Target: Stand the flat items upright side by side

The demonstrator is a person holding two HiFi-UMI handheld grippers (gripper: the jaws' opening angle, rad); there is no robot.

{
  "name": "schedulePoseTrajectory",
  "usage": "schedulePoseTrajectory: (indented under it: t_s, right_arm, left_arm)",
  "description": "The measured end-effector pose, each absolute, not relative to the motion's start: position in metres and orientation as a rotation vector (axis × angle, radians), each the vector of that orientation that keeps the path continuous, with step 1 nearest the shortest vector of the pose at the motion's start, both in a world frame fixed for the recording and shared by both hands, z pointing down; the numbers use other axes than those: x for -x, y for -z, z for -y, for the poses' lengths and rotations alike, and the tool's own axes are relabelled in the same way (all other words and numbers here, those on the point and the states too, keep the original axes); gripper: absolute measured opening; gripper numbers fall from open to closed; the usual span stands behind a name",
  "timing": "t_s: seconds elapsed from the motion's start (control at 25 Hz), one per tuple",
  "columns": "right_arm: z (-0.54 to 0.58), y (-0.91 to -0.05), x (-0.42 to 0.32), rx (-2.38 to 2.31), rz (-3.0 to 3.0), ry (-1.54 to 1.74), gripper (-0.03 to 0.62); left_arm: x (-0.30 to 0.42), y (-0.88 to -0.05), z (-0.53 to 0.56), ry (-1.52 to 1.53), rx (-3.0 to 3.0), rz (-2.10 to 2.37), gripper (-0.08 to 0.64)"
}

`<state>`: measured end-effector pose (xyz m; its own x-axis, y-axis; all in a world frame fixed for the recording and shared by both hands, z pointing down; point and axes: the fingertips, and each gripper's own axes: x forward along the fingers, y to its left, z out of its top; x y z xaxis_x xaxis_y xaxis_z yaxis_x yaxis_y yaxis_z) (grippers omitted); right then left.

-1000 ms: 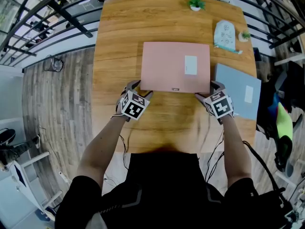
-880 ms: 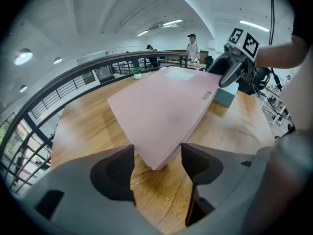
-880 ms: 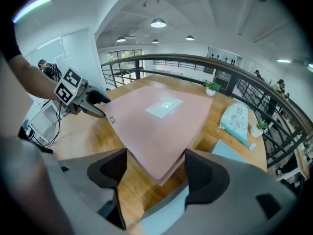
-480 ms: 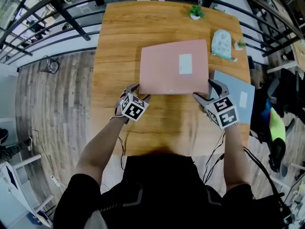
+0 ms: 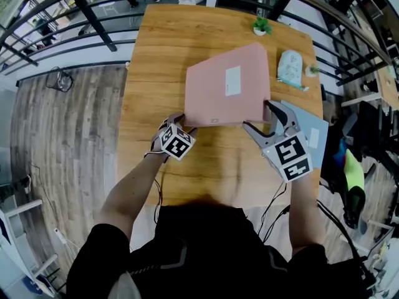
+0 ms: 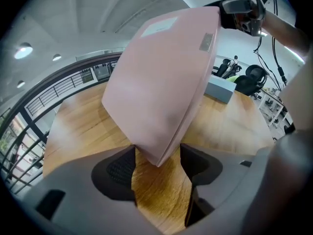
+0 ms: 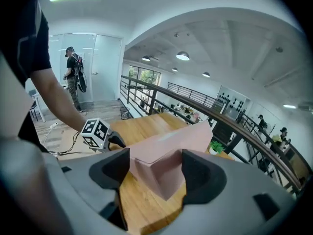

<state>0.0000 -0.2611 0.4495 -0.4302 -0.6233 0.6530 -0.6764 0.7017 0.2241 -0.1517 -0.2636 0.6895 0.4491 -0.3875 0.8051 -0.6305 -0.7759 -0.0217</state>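
Fingers (image 6: 120,173) of the left gripper (image 6: 156,155) close on the near left corner of the pink box (image 5: 227,86), a pad against it on either side, so this gripper grips the box. The right gripper (image 7: 156,168) has the near right corner between its fingers (image 7: 203,173); its jaws have just been closing, and both pads bear on that corner. Held this way, the box hangs tilted over the middle of the table (image 5: 156,61). Its right side is raised well clear of the wood and its left near corner is low; whether that corner touches the table cannot be told. The broad face with a white label (image 5: 232,81) looks up, and the far edge points toward the table's far right corner. A blue box (image 5: 313,136) lies flat at the table's right edge, just beside the right gripper and partly hidden behind it, apart from the pink one. Near the far right corner rests a pale printed pouch (image 5: 290,64) with a tiny plant (image 5: 313,70) beside it, and a potted plant (image 5: 262,25) stands at the far edge. The person's bare forearms reach in from the near edge. A black railing (image 5: 93,23) runs round the table's far and left sides over plank floor (image 5: 62,123). In the right gripper view another person (image 7: 73,70) stands far off by glass doors.
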Motion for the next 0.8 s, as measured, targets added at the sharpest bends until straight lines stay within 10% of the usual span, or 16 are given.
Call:
schedulePoseTrajectory:
  t_s: [0.8]
  right_arm:
    - [0.27,-0.401,0.114,-0.844,2.265,0.113,0.291]
  left_arm:
    - [0.159,-0.689,0.254,-1.17,-2.461,0.774,0.302]
